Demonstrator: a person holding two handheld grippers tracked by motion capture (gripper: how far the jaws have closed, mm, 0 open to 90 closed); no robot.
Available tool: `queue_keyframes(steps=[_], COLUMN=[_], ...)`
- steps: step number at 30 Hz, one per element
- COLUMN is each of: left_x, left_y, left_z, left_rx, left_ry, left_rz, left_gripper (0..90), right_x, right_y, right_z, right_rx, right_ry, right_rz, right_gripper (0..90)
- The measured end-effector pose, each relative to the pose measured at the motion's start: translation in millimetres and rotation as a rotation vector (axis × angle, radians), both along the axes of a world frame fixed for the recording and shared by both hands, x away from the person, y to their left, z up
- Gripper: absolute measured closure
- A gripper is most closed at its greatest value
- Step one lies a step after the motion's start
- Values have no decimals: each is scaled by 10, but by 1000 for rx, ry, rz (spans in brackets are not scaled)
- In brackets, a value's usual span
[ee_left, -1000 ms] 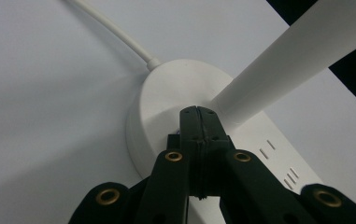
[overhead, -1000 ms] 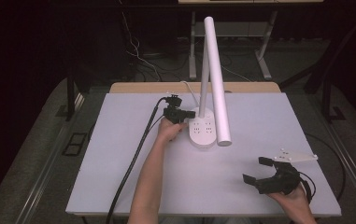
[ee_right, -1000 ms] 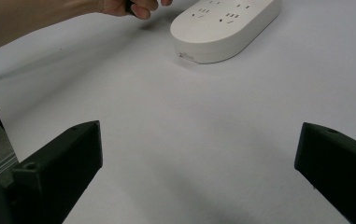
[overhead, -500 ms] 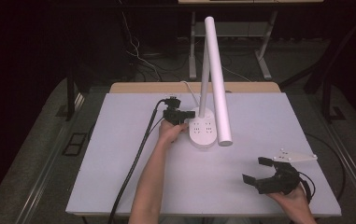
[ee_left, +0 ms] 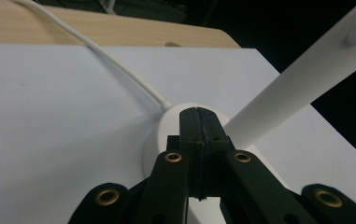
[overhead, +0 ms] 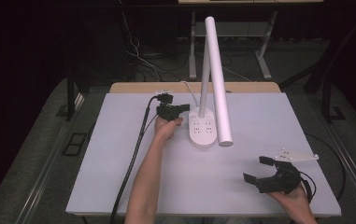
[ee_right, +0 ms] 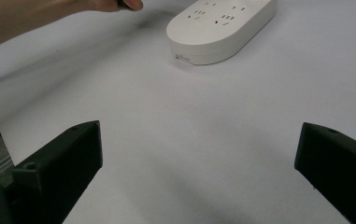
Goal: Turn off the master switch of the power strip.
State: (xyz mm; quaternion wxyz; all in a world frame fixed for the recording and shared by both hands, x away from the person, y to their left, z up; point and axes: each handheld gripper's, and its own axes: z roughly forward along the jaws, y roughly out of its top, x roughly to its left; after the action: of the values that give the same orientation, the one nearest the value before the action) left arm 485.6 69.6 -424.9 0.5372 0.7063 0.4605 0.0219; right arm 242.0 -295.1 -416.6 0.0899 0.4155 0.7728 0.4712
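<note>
1 white desk lamp [overhead: 213,79] with 1 socket base [overhead: 202,132], 1 cord [ee_left: 119,70], 2 grippers, 1 counter [overhead: 119,177].

Both grippers are black: the left gripper [ee_left: 198,122] has brass-ringed screw holes along its arms. A thick black cable [overhead: 131,163] trails from it. The right gripper [overhead: 260,171] carries a grey three-cornered plate [overhead: 293,155]; the forearms are unsleeved.

smooth white plastic lamp base [ee_right: 220,29], matt white table [overhead: 119,168].
</note>
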Motion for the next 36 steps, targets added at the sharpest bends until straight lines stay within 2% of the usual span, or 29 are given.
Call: queue_keyframes(steps=[6,12,21,25,29,32,34,36], left_x=[-35,-119,-316,-411,-539,-621,-653,-690], left_y=[158,235,325,392,493,570,619,678], left_z=[140,211,375,452,497,507,508,513], left_rx=[15,13,6,21,10,11,5,3], left_ry=[-21,-32,-83,-99,-115,-115,-99,-90], left_rz=[1,-3,-39,-48,-52,-61,-76,-89], left_gripper=[900,899,896,853,820,751,648,501], right_x=[0,-1,-2,-1,2,0,-2,-2], right_y=[5,4,16,14,15,19,21,24], right_z=[0,0,0,1,2,2,2,0], right_rx=[-2,-3,-6,-6,-5,-5,-5,-7], right_ry=[0,-1,-8,-7,-11,-11,-12,-12], right_rz=[-3,-4,0,-1,0,-2,-3,-4], right_gripper=[4,4,4,4,4,4,4,4])
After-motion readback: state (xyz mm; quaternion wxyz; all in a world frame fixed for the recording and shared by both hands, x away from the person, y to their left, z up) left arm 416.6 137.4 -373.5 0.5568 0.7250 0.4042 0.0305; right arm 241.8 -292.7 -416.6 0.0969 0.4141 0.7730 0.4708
